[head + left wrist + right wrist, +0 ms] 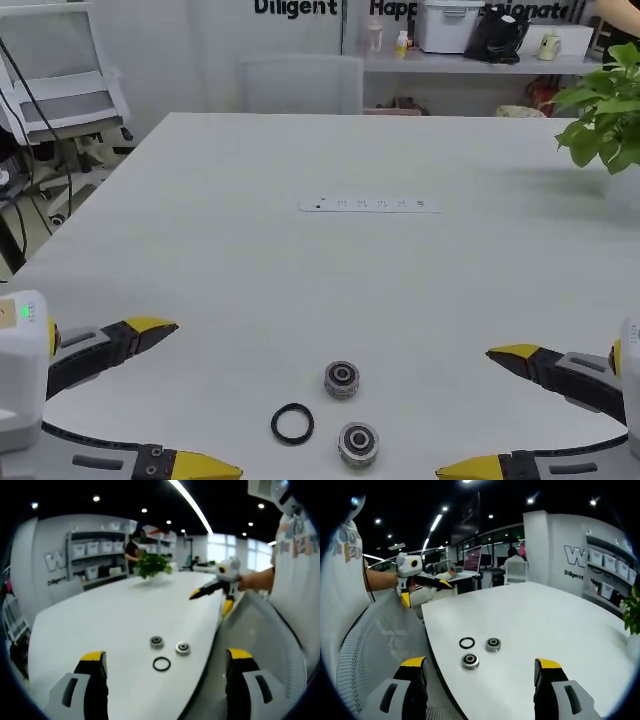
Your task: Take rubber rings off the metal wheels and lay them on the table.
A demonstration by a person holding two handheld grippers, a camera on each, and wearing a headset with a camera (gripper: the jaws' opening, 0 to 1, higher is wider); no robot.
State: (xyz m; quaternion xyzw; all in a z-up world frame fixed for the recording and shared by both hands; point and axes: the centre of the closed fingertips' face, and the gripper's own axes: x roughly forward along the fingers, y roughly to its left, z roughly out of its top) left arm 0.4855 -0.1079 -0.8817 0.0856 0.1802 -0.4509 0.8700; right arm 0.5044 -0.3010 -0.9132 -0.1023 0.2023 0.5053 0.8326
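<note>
ok so left tongs (205, 397) and right tongs (465, 412) both gape wide, nothing held. Between them: loose ring (292, 423), wheel (342, 380), second wheel (358, 443).

Matt black rubber ring (292, 423), shiny metal wheels (342, 380), smooth white table (300, 270).

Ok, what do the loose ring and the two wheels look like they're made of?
Loose ring: thin, matte black, no glint, so likely rubber. Far wheel and near wheel: silvery grey with bright highlights, so probably bare metal. A dark band in each face could be rubber or a seal, but it is too small to tell.
</note>
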